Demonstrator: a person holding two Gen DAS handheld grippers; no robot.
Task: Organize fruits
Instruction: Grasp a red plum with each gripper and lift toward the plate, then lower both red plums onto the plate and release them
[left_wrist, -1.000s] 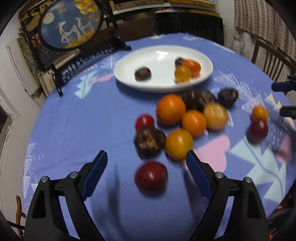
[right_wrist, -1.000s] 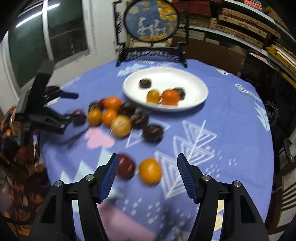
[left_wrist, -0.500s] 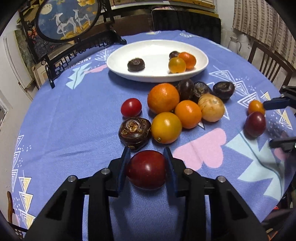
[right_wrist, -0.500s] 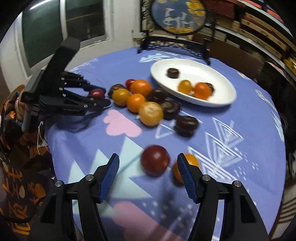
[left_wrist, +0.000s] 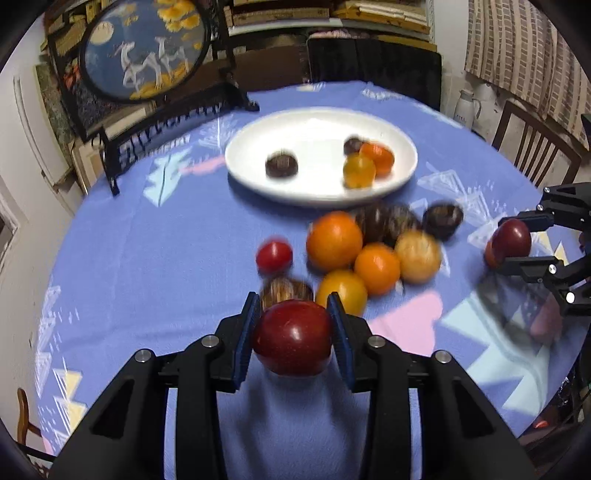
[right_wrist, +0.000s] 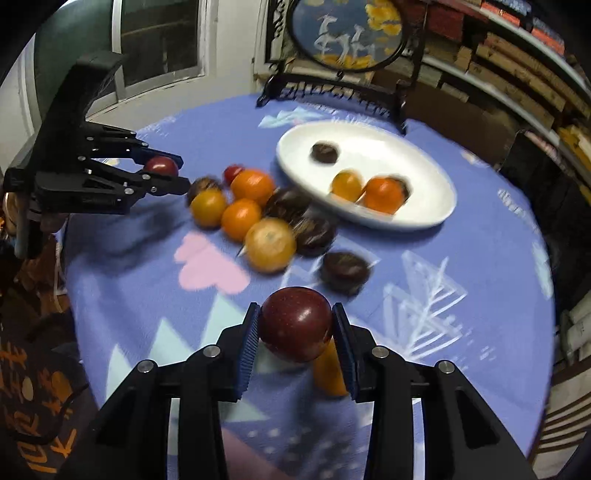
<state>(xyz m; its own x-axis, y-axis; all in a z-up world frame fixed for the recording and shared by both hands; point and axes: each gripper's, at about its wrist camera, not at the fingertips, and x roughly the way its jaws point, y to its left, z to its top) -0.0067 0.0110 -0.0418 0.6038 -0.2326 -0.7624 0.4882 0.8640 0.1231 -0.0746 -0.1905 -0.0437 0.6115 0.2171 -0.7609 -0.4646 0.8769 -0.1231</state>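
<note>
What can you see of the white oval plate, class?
The white oval plate is glossy, looks ceramic, shallow with a low rim. It lies flat on the blue patterned tablecloth, beyond the loose fruit pile. It holds two dark brown fruits, one orange and one yellow-orange fruit. Neither gripper touches it.

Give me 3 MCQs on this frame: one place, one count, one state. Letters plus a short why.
1. Where is the small orange fruit in the right wrist view?
A. on the plate's rim
B. on the cloth beside and partly behind the right tongs' red fruit
C. in the left tongs

2. How many fruits lie on the white plate?
A. two
B. four
C. seven

3. What state are the left tongs in?
A. shut on a dark red fruit
B. open over the pile
C. out of view

Key: B, the small orange fruit peeks out by the right tongs. B, the white plate holds four. A, left tongs clamp the dark red fruit.
</note>
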